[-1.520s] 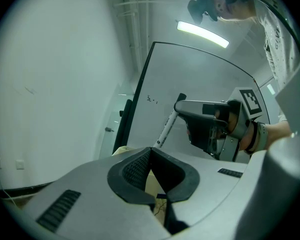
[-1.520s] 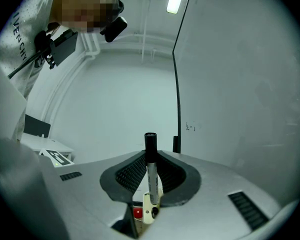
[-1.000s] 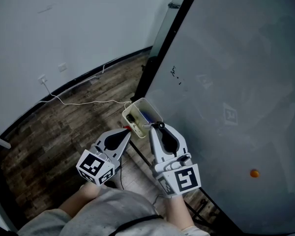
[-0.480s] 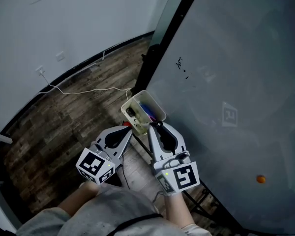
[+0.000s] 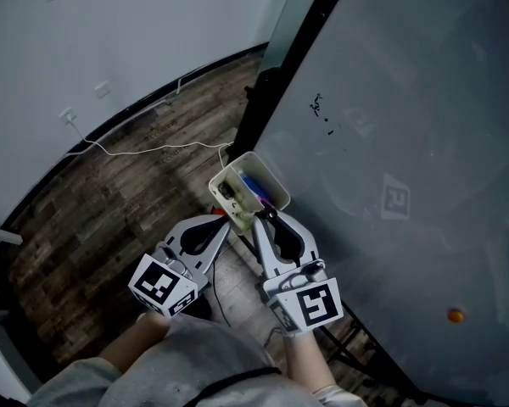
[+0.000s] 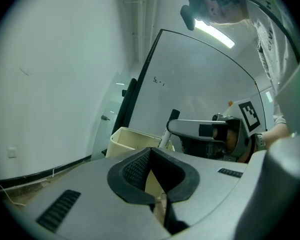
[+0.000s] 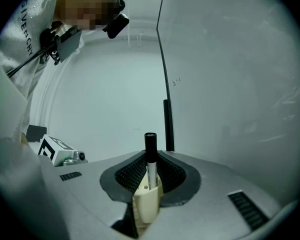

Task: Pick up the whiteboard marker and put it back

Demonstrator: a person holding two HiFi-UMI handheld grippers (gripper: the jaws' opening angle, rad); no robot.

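Facing large whiteboard (image 5: 407, 100) at right, wood floor (image 5: 110, 210) at left. Noting cream box (image 5: 237, 166) mounted by the board's dark frame, top open, coloured pens inside, probably markers (too small to confirm). Gripping whiteboard marker (image 7: 150, 156) in right claw (image 5: 263, 218), jaws clamped on barrel, black cap up, just beside box's near rim. Holding left claw (image 5: 226, 222) closed on nothing, near box's left wall. Judging pickup done, return step in hand. Next: lift over near rim, lower into free room inside, release. Tight between board face and left claw; open room above only.
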